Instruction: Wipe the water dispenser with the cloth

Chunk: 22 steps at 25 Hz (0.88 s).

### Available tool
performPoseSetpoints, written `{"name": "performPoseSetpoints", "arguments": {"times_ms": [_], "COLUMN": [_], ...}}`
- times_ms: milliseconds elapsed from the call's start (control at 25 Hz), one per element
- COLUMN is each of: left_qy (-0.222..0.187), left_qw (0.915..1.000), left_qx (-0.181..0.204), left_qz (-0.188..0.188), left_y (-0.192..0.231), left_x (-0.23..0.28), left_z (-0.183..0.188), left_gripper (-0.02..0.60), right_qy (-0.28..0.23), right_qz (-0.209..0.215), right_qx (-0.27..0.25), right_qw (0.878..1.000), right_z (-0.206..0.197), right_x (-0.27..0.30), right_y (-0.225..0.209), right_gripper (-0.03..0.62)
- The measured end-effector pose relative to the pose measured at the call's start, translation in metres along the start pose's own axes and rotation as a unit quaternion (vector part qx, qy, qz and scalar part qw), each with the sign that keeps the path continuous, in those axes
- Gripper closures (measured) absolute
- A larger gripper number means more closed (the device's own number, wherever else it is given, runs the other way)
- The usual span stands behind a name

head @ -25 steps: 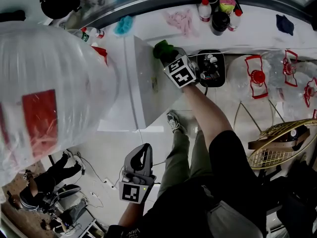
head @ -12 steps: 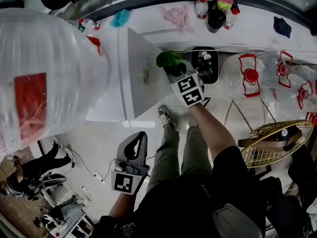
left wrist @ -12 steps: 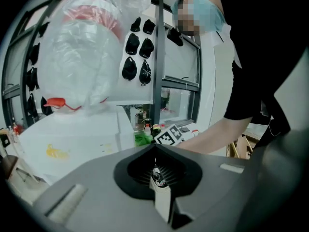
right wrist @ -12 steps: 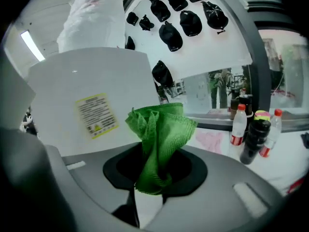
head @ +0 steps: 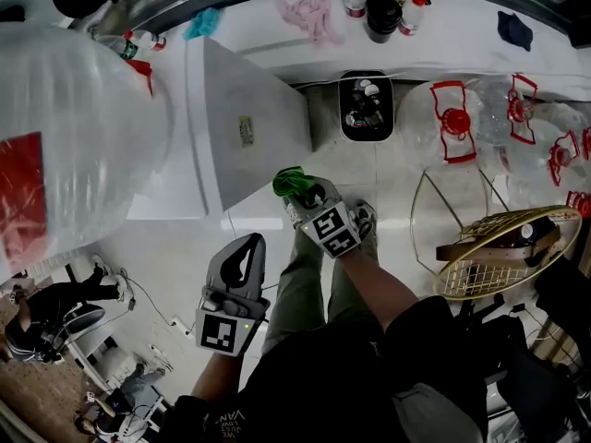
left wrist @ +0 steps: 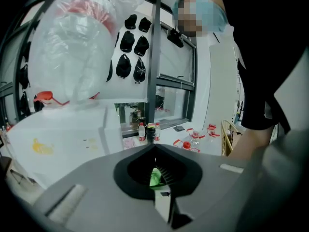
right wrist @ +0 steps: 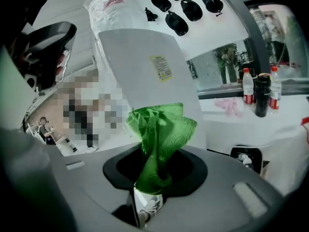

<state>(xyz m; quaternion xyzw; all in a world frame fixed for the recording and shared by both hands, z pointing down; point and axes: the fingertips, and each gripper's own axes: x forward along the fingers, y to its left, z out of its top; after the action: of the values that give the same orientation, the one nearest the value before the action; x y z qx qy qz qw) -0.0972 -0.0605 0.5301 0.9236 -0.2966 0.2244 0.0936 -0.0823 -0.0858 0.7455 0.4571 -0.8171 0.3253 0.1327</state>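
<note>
Pinches the cloth (right wrist: pixel 161 127) in the right gripper (right wrist: pixel 148 182), jaws clamped on its lower end, green folds bunched above them. Holds it mid-frame in the head view, just off the lower corner of the dispenser (head: pixel 249 127), which lies toward 11 o'clock; shows no contact with the white panel there. Carries the left gripper (head: pixel 246 252) low at 7 o'clock, jaws pressed together on nothing, well apart from both cloth and dispenser.

Further out:

- Tops the dispenser with a big clear bottle (head: pixel 74 127), red label on it, filling 9 to 10 o'clock.
- Bears a small yellow sticker (head: pixel 245 129) on the side panel.
- Stands on a pale glossy floor (head: pixel 185 243), with cables (head: pixel 152 307) trailing at 8 o'clock beside a seated person (head: pixel 46 307).
- Runs a white ledge (head: pixel 462 49) across 12 o'clock, with small drink bottles (head: pixel 379 3), a pink rag (head: pixel 309 15) and a teal rag (head: pixel 201 24) on it.
- Sets a black bin (head: pixel 365 107) against the ledge at 1 o'clock, just beside the dispenser.
- Scatters empty jugs (head: pixel 452 123) with red handles at 2 o'clock.
- Leaves a gold wire rack (head: pixel 499 257) at 3 to 4 o'clock.
</note>
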Motion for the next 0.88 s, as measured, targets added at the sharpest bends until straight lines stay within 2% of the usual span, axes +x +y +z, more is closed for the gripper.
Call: {"name": "performPoseSetpoints", "arguments": {"times_ms": [200, 440, 680, 880], "left_qy": [0.003, -0.002, 0.004, 0.003], "left_qw": [1.0, 1.0, 0.9999, 1.0], "left_qx": [0.005, 0.002, -0.004, -0.006], "left_qz": [0.001, -0.002, -0.009, -0.002], "left_y": [0.006, 0.015, 0.022, 0.034], "left_x": [-0.012, -0.021, -0.023, -0.023], "left_z": [-0.005, -0.01, -0.021, -0.025], "left_gripper": [0.578, 0.578, 0.578, 0.578], "right_qy": [0.009, 0.023, 0.017, 0.005], "right_qz": [0.0, -0.017, -0.055, -0.09], "right_qx": [-0.012, -0.027, -0.057, -0.055], "right_qw": [1.0, 0.999, 0.997, 0.994], "right_z": [-0.009, -0.003, 0.039, 0.081], "right_x": [0.028, 0.045, 0.077, 0.106], "right_y": [0.001, -0.022, -0.069, -0.119], "right_gripper": [0.48, 0.479, 0.479, 0.479]}}
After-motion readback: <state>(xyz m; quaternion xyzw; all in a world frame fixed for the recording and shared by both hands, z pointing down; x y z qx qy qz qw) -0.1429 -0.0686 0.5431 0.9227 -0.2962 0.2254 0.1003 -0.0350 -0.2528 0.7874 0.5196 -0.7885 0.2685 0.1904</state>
